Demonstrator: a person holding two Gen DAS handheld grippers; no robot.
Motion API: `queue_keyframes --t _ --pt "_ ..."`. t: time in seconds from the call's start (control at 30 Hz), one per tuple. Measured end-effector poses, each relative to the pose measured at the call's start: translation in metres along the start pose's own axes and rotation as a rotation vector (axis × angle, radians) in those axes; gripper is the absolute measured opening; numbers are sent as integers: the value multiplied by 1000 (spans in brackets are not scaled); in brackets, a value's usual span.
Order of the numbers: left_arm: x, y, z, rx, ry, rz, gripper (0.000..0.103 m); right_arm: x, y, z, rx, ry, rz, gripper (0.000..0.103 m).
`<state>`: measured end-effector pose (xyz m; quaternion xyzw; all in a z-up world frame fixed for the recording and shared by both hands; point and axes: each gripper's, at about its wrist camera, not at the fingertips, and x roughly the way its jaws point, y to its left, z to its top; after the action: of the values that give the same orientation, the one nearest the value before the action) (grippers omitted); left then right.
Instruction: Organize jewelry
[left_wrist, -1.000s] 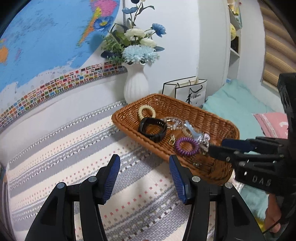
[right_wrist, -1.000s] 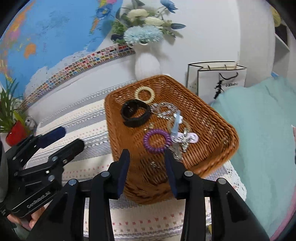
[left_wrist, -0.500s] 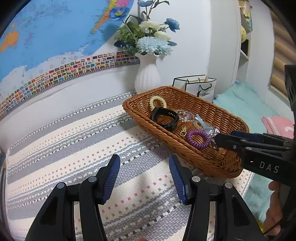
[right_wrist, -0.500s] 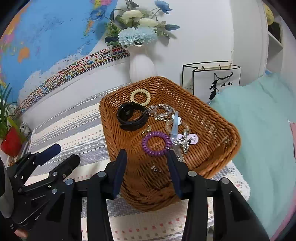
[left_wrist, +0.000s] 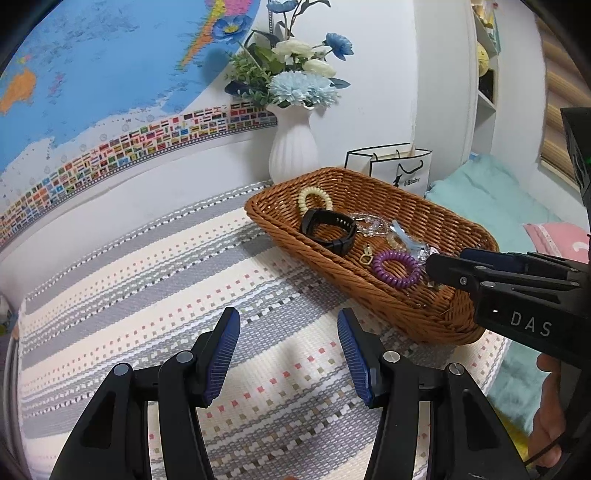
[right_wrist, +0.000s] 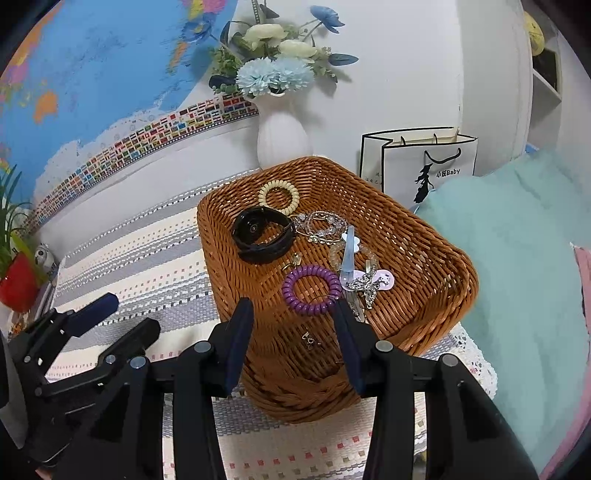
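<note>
Nearest, the left gripper (left_wrist: 286, 354) hangs over the striped cloth (left_wrist: 147, 295) on the desk, its jaws spread wide with nothing between them. Beside it, the right gripper (right_wrist: 291, 343) is held over the near end of the basket (right_wrist: 424, 236), jaws likewise parted and empty; from the left wrist view its fingers reach in above the basket's right end.

The wicker basket stands on the cloth and holds all the jewelry. Just beyond the right jaws lies a small earring (right_wrist: 310, 338) on the weave, then the purple coil (right_wrist: 312, 290), with a silver butterfly clip (right_wrist: 367, 284) touching its right side. A pale blue clip (right_wrist: 349, 253) lies across a clear bead bracelet (right_wrist: 334, 254) just behind. Left of these sits the black watch (right_wrist: 262, 236), a crystal bracelet (right_wrist: 321, 227) beside it. Farthest in the basket is the cream coil (right_wrist: 279, 195), against the back wall.

Behind the basket stand a white vase (right_wrist: 282, 138) of blue and white flowers and a paper bag (right_wrist: 421, 162). A map (right_wrist: 92, 74) covers the wall. A red pot (right_wrist: 16, 280) sits at the far left.
</note>
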<state>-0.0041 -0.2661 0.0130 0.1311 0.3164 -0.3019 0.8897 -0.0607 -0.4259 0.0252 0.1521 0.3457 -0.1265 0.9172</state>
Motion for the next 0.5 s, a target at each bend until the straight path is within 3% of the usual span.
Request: queue_keyframes --t 0.5 --pt "-4 14 -4 -25 0 11 56 0 2 -5 -15 14 -37 48"
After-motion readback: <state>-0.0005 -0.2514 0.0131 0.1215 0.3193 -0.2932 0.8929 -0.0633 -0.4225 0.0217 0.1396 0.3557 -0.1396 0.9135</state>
